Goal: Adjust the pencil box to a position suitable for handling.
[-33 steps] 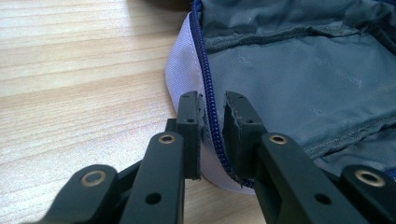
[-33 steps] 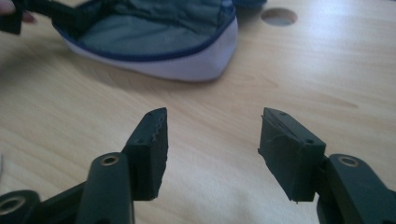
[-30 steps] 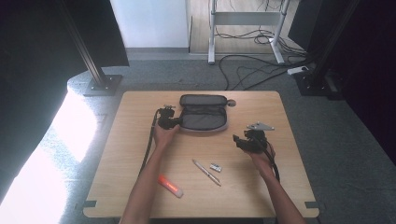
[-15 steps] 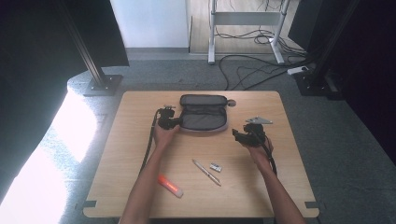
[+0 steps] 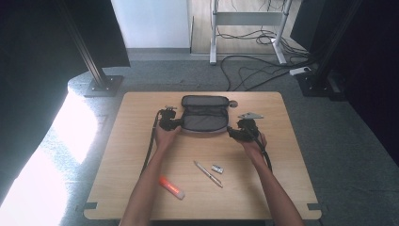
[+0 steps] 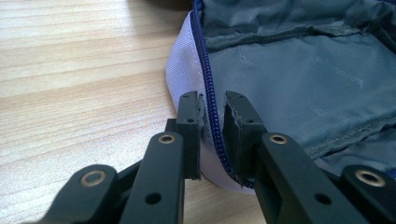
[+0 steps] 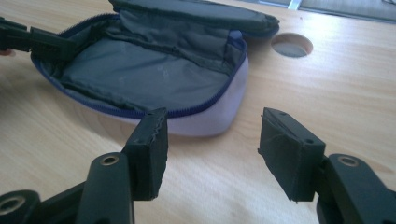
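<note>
1. Grey carpeted room, black stands and loose cables on the floor at the back, and a light wooden table (image 5: 141, 155) in the middle with bright light coming in from the left.
2. An open grey pencil case (image 5: 204, 114) lies at the far middle of the table, lid flipped back, grey lining and blue zipper showing.
3. The left hand-held gripper (image 5: 175, 123) sits at the case's left end. In the left gripper view (image 6: 212, 122) its jaws are pinching the case's lilac rim, zipper teeth running right between the pads.
4. The right hand-held gripper (image 5: 232, 133) is just off the case's right front corner. In the right gripper view (image 7: 212, 140) its jaws are spread with nothing between them, just bare table, and the case's rounded corner lies a bit beyond the tips.
5. Nearer the person there's a silver pen (image 5: 208, 173) lying diagonal, a small eraser-like block (image 5: 217, 168) just beside it, and an orange marker (image 5: 171, 187) further left, all well apart from the case.
6. A round hole in the table (image 7: 292, 45) sits right behind the case's right end.
</note>
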The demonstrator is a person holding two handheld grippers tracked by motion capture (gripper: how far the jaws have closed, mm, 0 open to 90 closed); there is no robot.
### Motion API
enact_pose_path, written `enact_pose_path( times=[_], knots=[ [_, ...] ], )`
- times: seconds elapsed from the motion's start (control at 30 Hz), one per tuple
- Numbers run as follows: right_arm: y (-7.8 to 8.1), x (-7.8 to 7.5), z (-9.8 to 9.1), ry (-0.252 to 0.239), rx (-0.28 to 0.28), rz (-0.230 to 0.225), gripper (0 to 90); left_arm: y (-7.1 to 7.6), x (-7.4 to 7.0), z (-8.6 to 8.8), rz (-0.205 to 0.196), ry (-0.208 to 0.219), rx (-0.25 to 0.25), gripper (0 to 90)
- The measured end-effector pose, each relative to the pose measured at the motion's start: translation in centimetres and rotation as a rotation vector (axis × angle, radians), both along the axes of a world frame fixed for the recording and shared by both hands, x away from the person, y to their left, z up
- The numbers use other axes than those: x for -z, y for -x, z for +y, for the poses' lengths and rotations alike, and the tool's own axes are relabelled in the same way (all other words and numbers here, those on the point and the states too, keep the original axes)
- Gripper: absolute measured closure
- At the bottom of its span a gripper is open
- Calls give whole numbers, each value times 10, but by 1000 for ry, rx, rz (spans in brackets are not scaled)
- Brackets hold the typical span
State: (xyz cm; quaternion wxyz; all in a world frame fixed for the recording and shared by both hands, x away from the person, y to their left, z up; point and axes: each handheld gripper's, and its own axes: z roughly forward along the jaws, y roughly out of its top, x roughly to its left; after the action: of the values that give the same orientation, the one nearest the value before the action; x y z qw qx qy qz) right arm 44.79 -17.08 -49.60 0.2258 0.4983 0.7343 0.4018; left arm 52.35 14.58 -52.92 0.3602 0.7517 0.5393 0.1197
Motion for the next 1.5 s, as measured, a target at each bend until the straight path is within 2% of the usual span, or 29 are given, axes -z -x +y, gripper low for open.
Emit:
enact_pose_path(
  times=[0.13, 0.23, 0.27, 0.37, 0.43, 0.53, 0.57, 0.73, 0.83, 0.9, 1.0, 1.1, 1.23, 1.5],
  knots=[
    [-9, -1, 10, 19, -2, 1, 432, 0, 0, -1, -3, -15, 6, 774],
    [-16, 3, 13, 25, 9, -6, 447, -1, 0, 0, 2, -2, 2, 774],
    [-19, 5, 14, 31, 15, 14, 442, -1, 0, 0, 4, 1, 2, 774],
    [-25, 9, 14, 43, 22, 22, 443, -2, -1, 0, 9, 1, 1, 774],
    [-34, 10, 12, 36, 36, 27, 457, -2, -1, 0, 11, -4, 3, 773],
    [-37, 11, 11, 30, 42, 20, 461, -3, -1, 0, 12, 0, 1, 774],
    [-41, 13, 11, 35, 43, 34, 456, -3, -1, 0, 12, -2, 0, 774],
    [-45, 11, 12, 29, 40, 31, 455, -3, -2, -2, 11, -15, 1, 775],
    [-48, 12, 16, 43, 33, 30, 458, -3, -2, -2, 10, -24, 1, 775],
    [-51, 14, 21, 35, 33, 43, 459, -3, -2, -2, 15, -25, 0, 775],
    [-53, 17, 24, 55, 35, 52, 465, -3, -2, -2, 19, -26, 0, 773],
    [-59, 21, 27, 60, 65, 55, 521, -4, -2, -2, 24, -29, 3, 771],
    [-63, 26, 28, 74, 61, 79, 585, -4, -2, -2, 24, -30, 4, 771],
    [-67, 37, 25, 61, 59, 137, 682, -5, -1, -2, 26, -25, 4, 766]
  ],
)
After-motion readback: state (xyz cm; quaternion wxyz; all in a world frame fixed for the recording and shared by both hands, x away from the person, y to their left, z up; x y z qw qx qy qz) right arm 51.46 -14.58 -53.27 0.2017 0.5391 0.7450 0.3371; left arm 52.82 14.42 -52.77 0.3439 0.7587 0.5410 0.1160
